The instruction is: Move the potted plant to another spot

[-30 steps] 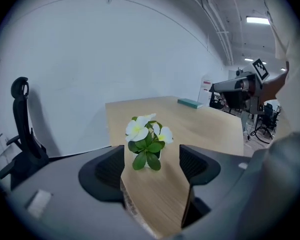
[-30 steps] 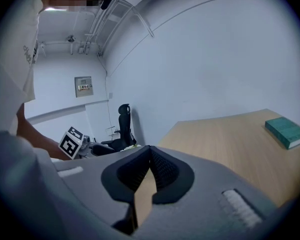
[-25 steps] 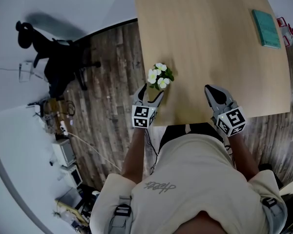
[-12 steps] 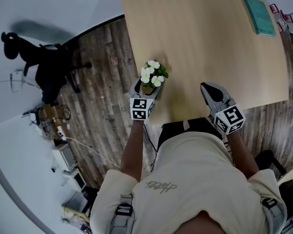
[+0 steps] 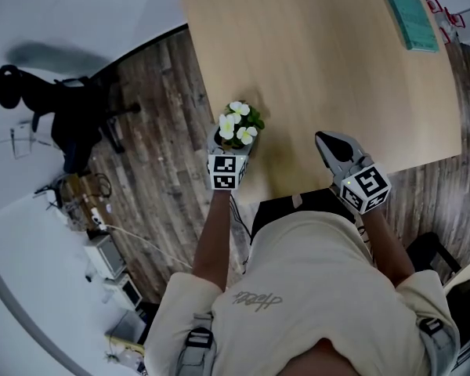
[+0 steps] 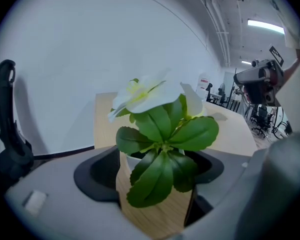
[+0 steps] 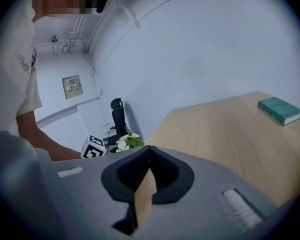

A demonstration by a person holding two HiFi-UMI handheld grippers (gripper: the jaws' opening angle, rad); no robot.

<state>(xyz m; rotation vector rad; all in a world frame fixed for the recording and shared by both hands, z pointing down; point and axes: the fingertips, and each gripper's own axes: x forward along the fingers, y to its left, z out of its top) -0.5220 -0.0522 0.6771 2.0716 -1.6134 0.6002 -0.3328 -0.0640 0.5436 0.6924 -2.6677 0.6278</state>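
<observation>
Left claw [image 5: 233, 142]: jaws wide apart, have just been opening. The potted plant [image 5: 237, 125] stands between them. In the left gripper view a dark gap shows between the pot [image 6: 155, 215] and the right-hand jaw. The pot lies close against the left-hand jaw, but no pressing is seen there. Read as released, not gripped.

Pot: wood-grain outer wall, pale inner rim. Contents: a cluster of green scalloped leaves [image 6: 162, 156] spilling over the near rim, and white flowers [image 6: 146, 91] with yellowish centres above them. What fills the pot under the leaves is hidden. The pot's base is hidden by the claw body.

Place of the plant: inside the left claw's span, just ahead of its marker cube [image 5: 225, 172], over the table [image 5: 321, 53] close to the table's left edge and near corner.

Right claw [image 5: 326, 140]: jaws closed to a point, nothing between them. It sits well to the right of the left claw and the plant, over the table's near edge.

A teal book [image 5: 412, 19] lies flat far ahead of the right claw and to its right.
</observation>
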